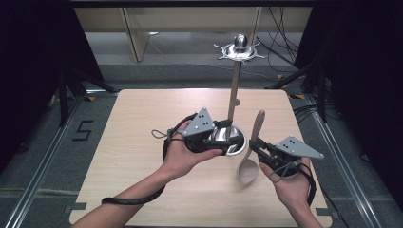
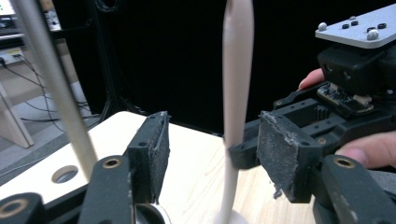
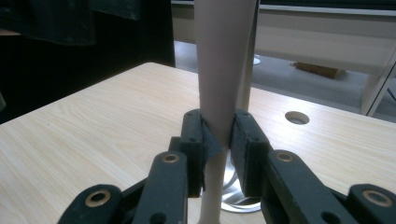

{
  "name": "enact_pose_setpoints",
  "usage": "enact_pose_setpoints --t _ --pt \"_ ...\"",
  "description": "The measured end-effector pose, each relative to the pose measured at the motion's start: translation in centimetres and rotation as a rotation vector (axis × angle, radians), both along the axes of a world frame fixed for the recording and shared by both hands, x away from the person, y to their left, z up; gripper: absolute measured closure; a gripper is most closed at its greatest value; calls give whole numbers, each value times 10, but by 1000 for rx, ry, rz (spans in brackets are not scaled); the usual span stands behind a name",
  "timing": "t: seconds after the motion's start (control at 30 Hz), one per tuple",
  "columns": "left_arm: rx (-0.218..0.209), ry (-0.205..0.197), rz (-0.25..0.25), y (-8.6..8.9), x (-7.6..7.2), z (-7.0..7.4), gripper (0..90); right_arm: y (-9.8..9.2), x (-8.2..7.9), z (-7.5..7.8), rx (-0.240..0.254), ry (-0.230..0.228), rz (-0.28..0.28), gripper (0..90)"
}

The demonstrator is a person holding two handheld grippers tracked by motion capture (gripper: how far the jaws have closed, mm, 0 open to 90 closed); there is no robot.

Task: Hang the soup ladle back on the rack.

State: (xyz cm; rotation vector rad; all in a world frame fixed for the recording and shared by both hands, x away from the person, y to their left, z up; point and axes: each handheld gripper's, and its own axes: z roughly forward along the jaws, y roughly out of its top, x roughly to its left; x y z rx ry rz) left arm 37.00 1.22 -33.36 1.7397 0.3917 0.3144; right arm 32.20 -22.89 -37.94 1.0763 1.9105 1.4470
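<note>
A: What's on the counter?

B: Light wood top w/ a round hole near the far edge. Around the middle stands a metal stand: round shiny base, thin upright pole, spiky disc w/ a ball on top. No containers here, nothing holding contents.

A: Left gripper?

B: Held in the person's left hand, grey plate on top, sitting right at the stand's base on its left side. In the left gripper view its jaws stand apart, nothing between the pads; the pole rises past the left jaw, at the left of that view. So open, not gripping.

A: And the right gripper?

B: In the right hand, near-right part of the counter. Jaws are clamped on the handle of a pale spoon. The right gripper view shows it plainly: both pads pressed on the handle from either side, handle running up betw. them.

A: Where's the spoon exactly?

B: Just right of the stand base. Handle points up and toward the far side, bowl hangs low at the near end, close over the counter; can't tell if it touches. In the left gripper view the spoon handle stands upright betw. the two grippers, w/ the right gripper pinching it low down.

A: Cables?

B: Black cable trails from the left gripper along the forearm to the near-left.
</note>
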Motion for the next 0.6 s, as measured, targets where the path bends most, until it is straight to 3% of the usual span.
enact_pose_setpoints --t 0.13,0.2,0.23,0.27,0.33,0.37,0.4,0.43,0.47,0.6 --pt "-9 -1 -14 -11 2 0 478 4 0 2 -9 3 4 763" --pt "-7 -3 -15 -14 3 0 501 6 1 1 -21 -26 22 762" --pt "-11 2 -17 -16 4 -1 507 7 0 2 -26 -16 17 762" --pt "-16 5 -21 -17 4 -1 518 9 1 2 -32 -42 15 762" --pt "-30 7 -24 -20 4 -2 535 12 0 2 -30 -35 23 763" --pt "-31 1 -23 -21 5 -2 545 13 1 1 -49 -59 19 762" --pt "-23 3 -19 -21 4 -2 555 15 -1 1 -38 -30 34 763" --pt "-24 2 -19 -22 4 -2 566 16 0 1 -52 -49 26 762" --pt "-26 2 -18 -22 5 -2 578 17 -2 1 -45 -30 31 763" --pt "-32 -9 -14 -22 4 -1 658 22 -3 1 -62 -33 42 762"
